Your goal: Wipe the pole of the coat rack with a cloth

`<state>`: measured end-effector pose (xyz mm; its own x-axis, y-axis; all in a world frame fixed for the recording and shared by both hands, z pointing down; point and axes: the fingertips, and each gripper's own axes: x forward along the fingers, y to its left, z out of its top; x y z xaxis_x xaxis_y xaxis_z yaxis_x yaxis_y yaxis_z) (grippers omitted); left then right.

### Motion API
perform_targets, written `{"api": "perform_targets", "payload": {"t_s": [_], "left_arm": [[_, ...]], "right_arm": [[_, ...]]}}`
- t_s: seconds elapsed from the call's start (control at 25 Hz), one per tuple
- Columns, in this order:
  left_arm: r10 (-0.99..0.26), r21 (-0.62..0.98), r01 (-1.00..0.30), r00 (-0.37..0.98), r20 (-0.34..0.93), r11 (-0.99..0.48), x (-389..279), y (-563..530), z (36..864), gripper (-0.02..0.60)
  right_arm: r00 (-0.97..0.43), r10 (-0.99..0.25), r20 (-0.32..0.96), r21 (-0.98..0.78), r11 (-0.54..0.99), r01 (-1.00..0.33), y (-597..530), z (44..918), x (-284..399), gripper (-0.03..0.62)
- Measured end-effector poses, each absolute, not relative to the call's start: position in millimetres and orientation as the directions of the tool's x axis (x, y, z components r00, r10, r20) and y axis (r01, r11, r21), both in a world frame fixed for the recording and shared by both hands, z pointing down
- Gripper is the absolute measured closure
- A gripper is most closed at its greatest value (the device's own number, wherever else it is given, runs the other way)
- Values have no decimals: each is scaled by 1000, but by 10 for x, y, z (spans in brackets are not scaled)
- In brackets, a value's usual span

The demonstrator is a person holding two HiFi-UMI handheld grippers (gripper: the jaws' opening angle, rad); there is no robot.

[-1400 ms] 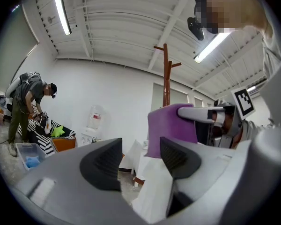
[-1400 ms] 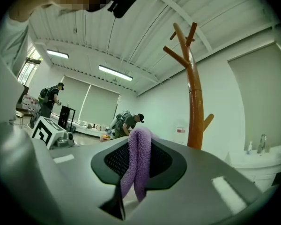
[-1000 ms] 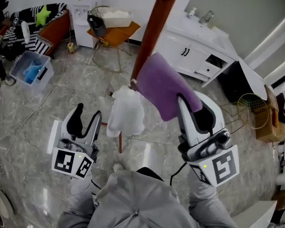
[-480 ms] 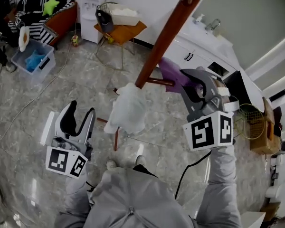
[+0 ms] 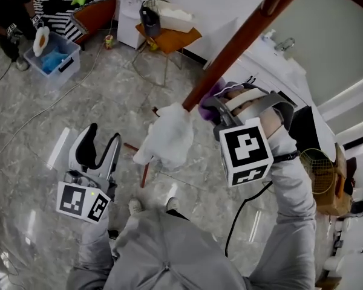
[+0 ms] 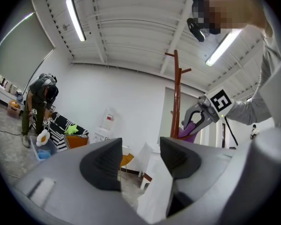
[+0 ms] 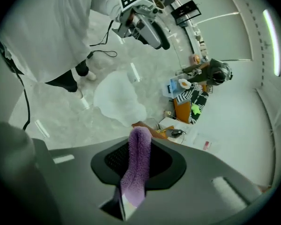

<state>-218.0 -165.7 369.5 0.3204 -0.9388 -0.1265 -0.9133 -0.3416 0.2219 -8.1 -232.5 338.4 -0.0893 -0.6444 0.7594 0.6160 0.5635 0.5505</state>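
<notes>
Against the lower stretch of the coat rack's pole (image 5: 242,41), the right gripper (image 5: 224,107) is now pressing in. A second ago it was hanging low in front of the person with the purple cloth (image 7: 139,149) spread broad and loose. Since then it has been climbing and turning, so its marker cube is now facing the head camera and only a sliver of purple is showing beside the wood. Its jaws are clamping tight on a folded ridge of that cloth, which is standing up between the pads in the right gripper view. The left gripper (image 5: 101,151) is idling low at the person's side, about where it was, with its jaws standing apart and holding nothing. The white garment (image 5: 169,135) is hanging from the pole just below the cloth. Judging by this, the approach is finishing and the wiping stroke is beginning. Whether the cloth is actually touching the wood is not showing clearly, since the gripper is covering the contact.
</notes>
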Motion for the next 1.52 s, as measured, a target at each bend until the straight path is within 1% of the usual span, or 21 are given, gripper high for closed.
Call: {"api": "perform_targets", "payload": {"t_s": [0.28,0.64,0.72,0.88,1.12,1.52], "left_arm": [[-942,219,-918,308,-131,-330,-2099,-1642,3651,308],[-932,185,-915,338,-135,-359,-1765,-1692,3591,308],[-930,175,-915,344,-131,-363,-1645,-1688,3568,308],[-931,160,-919,344,-124,-361,-1506,-1679,3547,308],[-935,134,-927,336,-115,-350,-1283,-1653,3487,308],[-939,100,-936,325,-117,-336,-1136,-1631,3405,308]], "right_arm": [[-103,-588,803,503,574,646,-2177,3585,-59,531],[-197,-548,813,521,534,666,-1792,3784,-19,531],[-224,-546,807,539,526,659,-1738,3807,42,531],[-281,-502,818,550,542,635,-1556,3855,97,531],[-364,-460,810,579,522,627,-1350,3870,222,531],[-430,-398,810,586,527,615,-1056,3882,354,531]]}}
